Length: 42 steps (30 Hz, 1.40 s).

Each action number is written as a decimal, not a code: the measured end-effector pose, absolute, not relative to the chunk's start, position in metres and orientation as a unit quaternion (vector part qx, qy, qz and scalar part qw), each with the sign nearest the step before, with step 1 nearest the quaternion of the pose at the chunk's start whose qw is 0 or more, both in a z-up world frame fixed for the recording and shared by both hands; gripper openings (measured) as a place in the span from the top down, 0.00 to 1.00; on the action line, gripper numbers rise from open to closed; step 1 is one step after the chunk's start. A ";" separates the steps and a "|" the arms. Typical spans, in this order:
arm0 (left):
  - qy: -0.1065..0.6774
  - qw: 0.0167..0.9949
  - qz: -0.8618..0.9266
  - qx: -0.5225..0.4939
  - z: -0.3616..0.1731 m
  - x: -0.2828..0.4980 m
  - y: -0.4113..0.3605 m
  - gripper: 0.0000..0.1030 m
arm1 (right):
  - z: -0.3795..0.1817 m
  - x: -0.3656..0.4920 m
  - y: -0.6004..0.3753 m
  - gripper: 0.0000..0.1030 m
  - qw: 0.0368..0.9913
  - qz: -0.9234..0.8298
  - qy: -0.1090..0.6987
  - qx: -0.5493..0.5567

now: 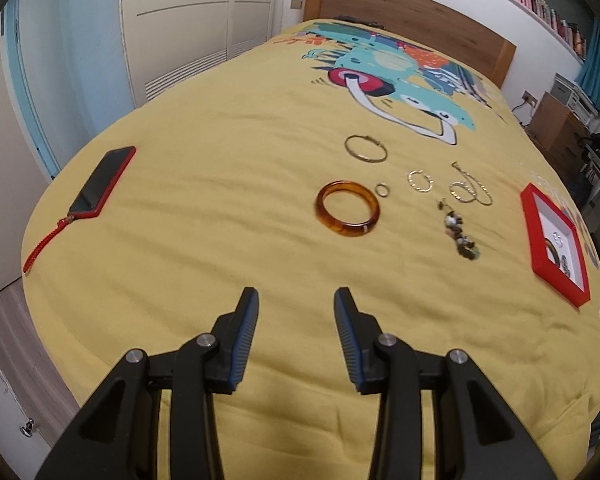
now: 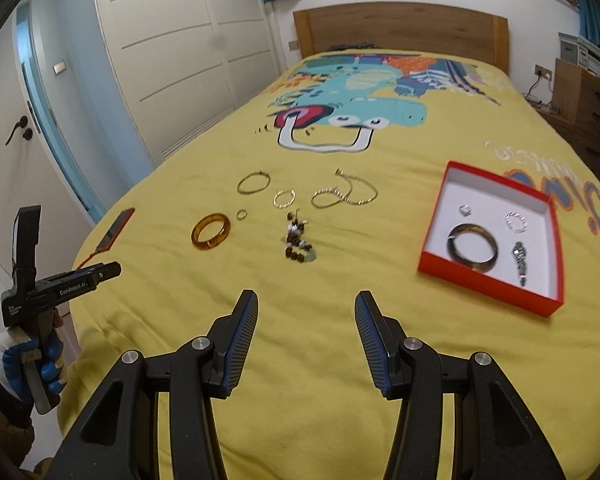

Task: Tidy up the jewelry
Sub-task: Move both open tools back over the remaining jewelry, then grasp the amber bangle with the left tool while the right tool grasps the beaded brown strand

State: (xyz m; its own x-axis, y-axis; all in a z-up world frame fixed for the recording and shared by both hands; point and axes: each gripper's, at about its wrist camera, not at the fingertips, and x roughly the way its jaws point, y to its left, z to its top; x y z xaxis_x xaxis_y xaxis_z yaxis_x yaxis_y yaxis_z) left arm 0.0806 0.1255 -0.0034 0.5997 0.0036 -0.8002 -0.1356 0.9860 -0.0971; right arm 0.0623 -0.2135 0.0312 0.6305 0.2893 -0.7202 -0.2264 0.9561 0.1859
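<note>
Surface: bed with yellow printed quilt (image 2: 340, 340); wooden headboard (image 2: 400, 32) at the far end.
Left hand-held gripper (image 1: 296, 300): fingers spread apart, nothing between them, above the quilt near the foot edge of the bed; its body also shows at the left edge of the right wrist view (image 2: 108, 270), held by a gloved hand (image 2: 24, 364).
Right hand-held gripper (image 2: 306, 304): fingers spread apart, nothing held, above the quilt near the foot edge.
Amber translucent bangle (image 1: 348, 208): flat on the quilt, mid-bed, just beside a small thin ring (image 1: 382, 189).
Large thin gold hoop (image 1: 366, 148): beyond the bangle, toward the headboard.
Small gold hoop (image 1: 420, 181): between the thin ring and a looped gold chain (image 1: 470, 192).
Dark beaded bracelet (image 1: 460, 236): stretched out, nearer the foot edge than the chain.
Red shallow box with white lining (image 2: 436, 264): by the right edge of the bed; holds a dark bangle (image 2: 472, 247), two small silver rings (image 2: 516, 222) and a beaded strand (image 2: 520, 262).
Phone in red case (image 1: 102, 182): near the left edge, red tassel cord attached.
</note>
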 end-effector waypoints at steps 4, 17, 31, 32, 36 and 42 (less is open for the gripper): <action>0.454 0.886 0.043 -0.081 -0.017 0.096 0.131 0.64 | 0.016 0.076 -0.206 0.51 0.894 0.144 0.423 0.038; 0.466 0.877 0.031 -0.108 -0.044 0.173 0.136 0.64 | -0.026 0.154 -0.175 0.51 0.870 0.165 0.463 0.037; 0.497 0.864 0.015 -0.086 -0.080 0.245 0.123 0.64 | -0.061 0.230 -0.143 0.51 0.858 0.182 0.479 0.030; 0.499 0.863 0.014 -0.084 -0.083 0.248 0.122 0.64 | -0.064 0.233 -0.142 0.51 0.857 0.182 0.480 0.030; 0.508 0.858 0.016 -0.068 -0.095 0.253 0.117 0.65 | -0.077 0.246 -0.137 0.53 0.852 0.179 0.491 0.028; 0.507 0.859 0.015 -0.065 -0.098 0.259 0.113 0.76 | -0.095 0.251 -0.130 0.68 0.845 0.179 0.503 0.020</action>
State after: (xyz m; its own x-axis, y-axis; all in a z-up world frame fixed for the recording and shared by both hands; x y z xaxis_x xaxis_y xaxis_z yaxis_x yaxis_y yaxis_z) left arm 0.2586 0.1130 -0.0978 0.4853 -0.0397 -0.8735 -0.0929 0.9910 -0.0966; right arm 0.2509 -0.1304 -0.0951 0.4297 0.3228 -0.8433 -0.2816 0.9352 0.2146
